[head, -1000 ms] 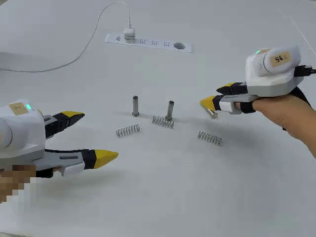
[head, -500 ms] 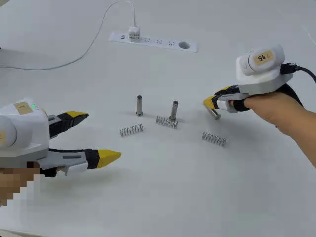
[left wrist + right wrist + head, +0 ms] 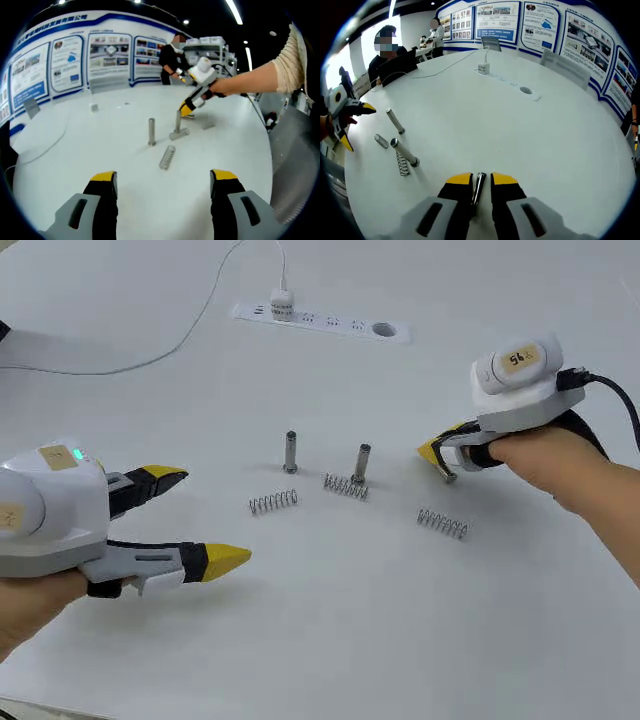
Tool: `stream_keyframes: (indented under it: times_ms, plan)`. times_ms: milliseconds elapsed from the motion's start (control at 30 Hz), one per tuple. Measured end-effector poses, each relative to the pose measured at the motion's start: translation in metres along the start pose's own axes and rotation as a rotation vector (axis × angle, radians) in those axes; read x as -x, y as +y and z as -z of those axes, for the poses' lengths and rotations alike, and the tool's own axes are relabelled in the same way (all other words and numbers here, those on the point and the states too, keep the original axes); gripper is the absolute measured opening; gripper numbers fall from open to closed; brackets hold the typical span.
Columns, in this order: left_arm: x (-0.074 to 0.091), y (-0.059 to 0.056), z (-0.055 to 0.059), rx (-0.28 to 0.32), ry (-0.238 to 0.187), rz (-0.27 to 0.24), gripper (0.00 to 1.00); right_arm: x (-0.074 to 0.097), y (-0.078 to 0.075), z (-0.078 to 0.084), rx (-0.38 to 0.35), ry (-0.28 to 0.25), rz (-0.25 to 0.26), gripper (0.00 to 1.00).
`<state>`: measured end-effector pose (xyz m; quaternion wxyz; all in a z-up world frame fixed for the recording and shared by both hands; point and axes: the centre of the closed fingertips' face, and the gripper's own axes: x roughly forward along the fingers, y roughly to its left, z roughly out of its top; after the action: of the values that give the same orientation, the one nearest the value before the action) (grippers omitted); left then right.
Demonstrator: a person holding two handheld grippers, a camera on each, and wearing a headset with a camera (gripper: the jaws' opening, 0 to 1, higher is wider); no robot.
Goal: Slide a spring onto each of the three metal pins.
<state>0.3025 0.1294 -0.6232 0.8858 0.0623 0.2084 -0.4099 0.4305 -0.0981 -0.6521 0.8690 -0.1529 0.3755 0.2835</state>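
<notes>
Judging from the present layout, the main risk is being carried by the third pin (image 3: 448, 472). It is being gripped between the narrowly closed jaws of the right tool (image 3: 437, 455), at the right side of the desk (image 3: 330, 640), roughly midway between its near and far edges. This pin is being held tilted, not upright. In the right gripper view its long axis is running along the jaws, and in the head view its lower end is pointing down at the desk and slightly toward the near edge. Whether that end is touching the surface cannot be told. If the pin is released at this lean, it is likely to be toppled and sent rolling.

The left pin (image 3: 291, 452) and the middle pin (image 3: 361, 464) are being seen standing upright near the desk's middle, with their long axes vertical. Three springs are lying flat, their axes roughly along the line of the near edge:
- The left spring (image 3: 273, 502) is lying just on the near side of the left pin.
- The middle spring (image 3: 345, 486) appears to be touching the middle pin's base.
- The right spring (image 3: 442, 524) is lying near the right tool, on its near-edge side.

A low sweep of the right tool is judged liable to knock the right spring away.

The left tool (image 3: 217, 515) is being held wide open and empty over the near left part of the desk, well apart from the pins.
</notes>
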Motion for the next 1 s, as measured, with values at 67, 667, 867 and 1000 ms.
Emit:
stream_keyframes:
  times_ms: [67, 667, 867, 1000]
  plan:
    - [-0.0005, 0.0000, 0.0003, 0.001, 0.001, 0.001, 0.77, -0.0005, 0.0000, 0.0010, 0.000, 0.009, 0.003, 0.14]
    - [-0.0020, 0.0024, 0.0022, 0.006, -0.004, 0.000, 0.76, -0.0039, 0.0027, 0.0065, -0.027, 0.056, -0.001, 0.10]
    - [-0.0015, 0.0032, 0.0014, 0.008, -0.009, -0.001, 0.76, -0.0043, 0.0034, 0.0076, -0.060, 0.072, -0.009, 0.09]
    - [-0.0015, 0.0035, 0.0014, 0.009, -0.009, -0.002, 0.76, -0.0044, 0.0042, 0.0074, -0.065, 0.087, -0.005, 0.08]
